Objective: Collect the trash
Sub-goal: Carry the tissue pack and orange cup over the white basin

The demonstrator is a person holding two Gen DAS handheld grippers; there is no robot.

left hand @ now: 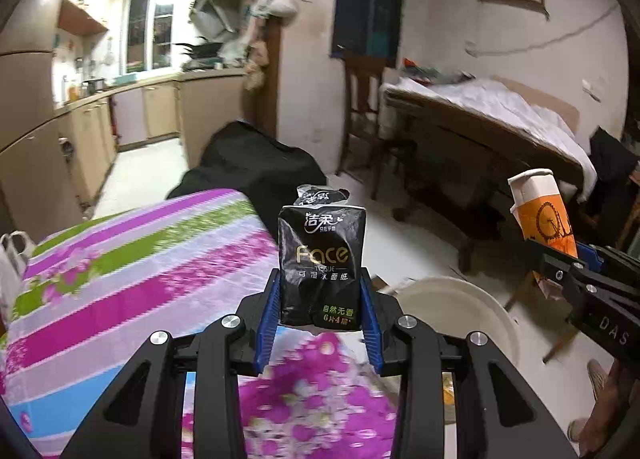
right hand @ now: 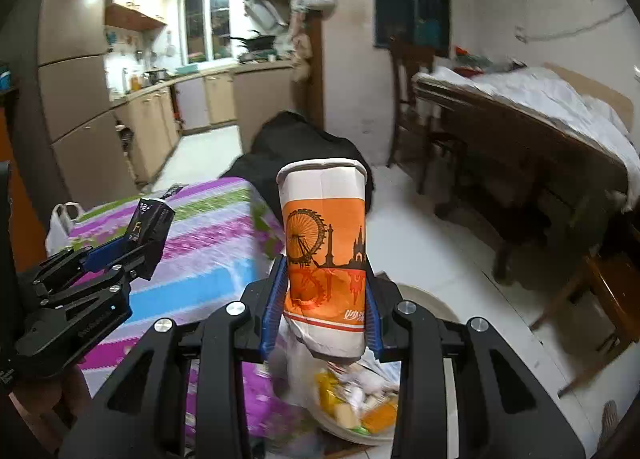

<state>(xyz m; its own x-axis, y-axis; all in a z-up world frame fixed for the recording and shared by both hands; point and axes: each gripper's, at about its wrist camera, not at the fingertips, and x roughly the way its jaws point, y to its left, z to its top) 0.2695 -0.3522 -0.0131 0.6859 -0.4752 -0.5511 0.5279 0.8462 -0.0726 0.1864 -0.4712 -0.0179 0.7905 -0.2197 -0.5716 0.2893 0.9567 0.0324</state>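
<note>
Two pieces of trash are already picked up, one in each hand's tool; the left tongs [left hand: 320, 299] pinch a black plastic tissue packet with gold lettering [left hand: 320, 255] upright between their blue pads, above the striped floral cloth in pink, green and blue [left hand: 120, 279] that covers the surface; the right tongs [right hand: 326, 307] pinch a creased orange-and-white paper cup printed with a ferris wheel [right hand: 324, 251], also upright, its base hanging above a pale round bin lined with a plastic bag [right hand: 424, 295] on the floor; that bin already holds yellow and white scraps [right hand: 360, 403], so earlier collecting seems done; what remains, by my reading, is to let the cup drop, then bring the packet across to the same bin; whether more litter waits elsewhere cannot be told.
</note>
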